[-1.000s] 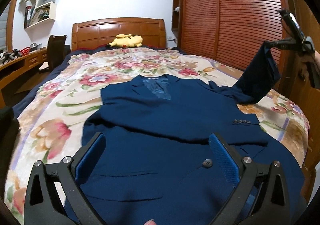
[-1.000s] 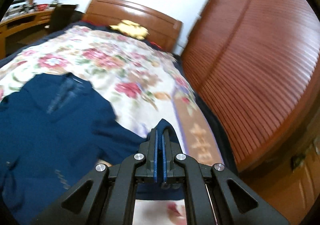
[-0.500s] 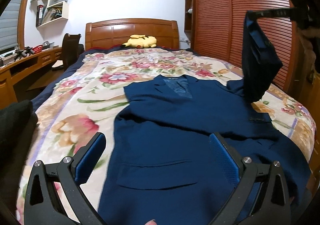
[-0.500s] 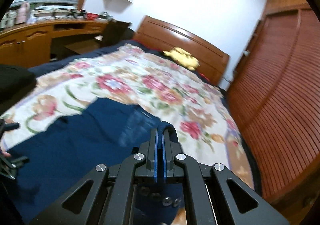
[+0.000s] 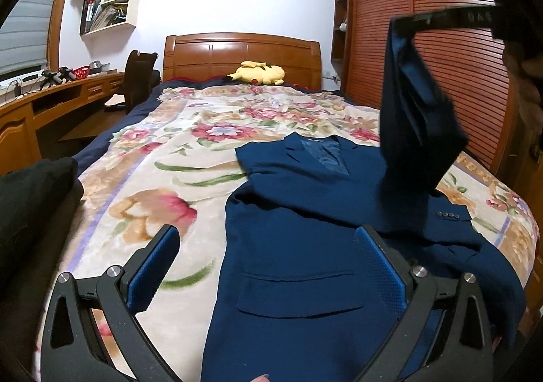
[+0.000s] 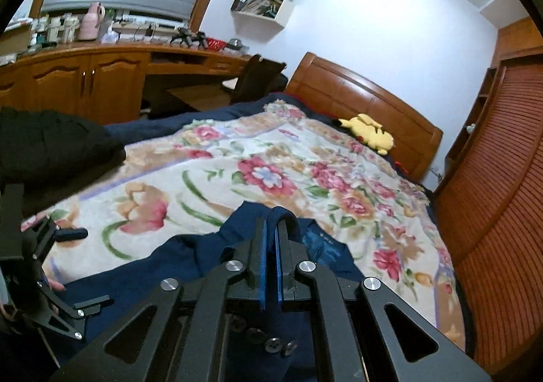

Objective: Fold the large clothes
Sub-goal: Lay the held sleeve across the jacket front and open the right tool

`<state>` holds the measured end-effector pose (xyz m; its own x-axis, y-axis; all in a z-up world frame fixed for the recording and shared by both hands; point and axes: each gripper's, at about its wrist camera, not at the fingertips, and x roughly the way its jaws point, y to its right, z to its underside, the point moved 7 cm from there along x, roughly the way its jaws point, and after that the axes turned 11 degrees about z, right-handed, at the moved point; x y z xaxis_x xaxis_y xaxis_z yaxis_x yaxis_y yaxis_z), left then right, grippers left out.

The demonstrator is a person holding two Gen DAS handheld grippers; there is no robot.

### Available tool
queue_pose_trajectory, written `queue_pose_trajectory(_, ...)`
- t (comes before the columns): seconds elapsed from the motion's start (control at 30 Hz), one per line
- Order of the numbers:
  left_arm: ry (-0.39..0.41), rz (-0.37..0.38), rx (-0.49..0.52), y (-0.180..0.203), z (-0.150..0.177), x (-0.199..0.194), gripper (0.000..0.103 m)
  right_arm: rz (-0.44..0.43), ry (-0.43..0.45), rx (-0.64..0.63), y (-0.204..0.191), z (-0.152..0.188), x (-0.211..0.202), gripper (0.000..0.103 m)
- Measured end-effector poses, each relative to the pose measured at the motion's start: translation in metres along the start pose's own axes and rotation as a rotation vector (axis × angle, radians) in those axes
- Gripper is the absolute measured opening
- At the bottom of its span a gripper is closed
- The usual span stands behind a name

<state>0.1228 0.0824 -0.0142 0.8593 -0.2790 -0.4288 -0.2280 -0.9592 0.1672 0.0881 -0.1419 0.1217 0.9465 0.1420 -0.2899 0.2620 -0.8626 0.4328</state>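
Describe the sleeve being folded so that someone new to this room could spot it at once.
Start at the bed with the floral blanket, where a navy jacket lies flat. The sleeve is on the side nearer the louvred wardrobe doors. It alone hangs in the air, pinched in the right gripper.

Jacket (image 5: 305, 246) on blanket (image 5: 169, 151); plush toy (image 5: 258, 71) behind, by headboard (image 5: 237, 54).

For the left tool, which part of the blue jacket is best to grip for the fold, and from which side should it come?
Probably the jacket's left edge beside the pocket, approached from the blanket side. That edge lies flat and free on the bed, right before the open left tool, whereas the sleeve hangs lifted, already clamped in the right tool.
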Motion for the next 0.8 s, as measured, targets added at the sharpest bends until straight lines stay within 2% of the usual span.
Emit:
queue_pose_trajectory(0.03, 0.001, -0.002, 0.002, 0.000, 0.000, -0.001, 0.103, -0.007, -0.018, 0.008, 0.002, 0.002, 0.001, 0.006)
queue_pose_trajectory(0.1, 0.003, -0.002, 0.003, -0.001, 0.000, 0.000, 0.103, -0.001, -0.024, 0.027, 0.006, 0.001, -0.001, 0.021)
queue_pose_trajectory(0.17, 0.001, -0.002, 0.004, -0.001, 0.001, 0.001, 0.103, -0.005, -0.003, 0.042, 0.012, 0.000, -0.009, 0.052)
queue_pose_trajectory(0.23, 0.000, -0.002, 0.006, -0.001, 0.000, 0.001, 0.103, -0.003, 0.011, 0.049, 0.014, -0.003, -0.012, 0.064)
queue_pose_trajectory(0.47, -0.020, -0.006, 0.024, 0.004, 0.003, 0.008, 0.103, 0.030, -0.051, 0.050, 0.019, 0.027, 0.003, 0.064)
queue_pose_trajectory(0.8, -0.072, 0.004, 0.048, 0.015, 0.013, 0.021, 0.103, 0.023, -0.209, 0.131, 0.033, 0.103, 0.029, 0.064)
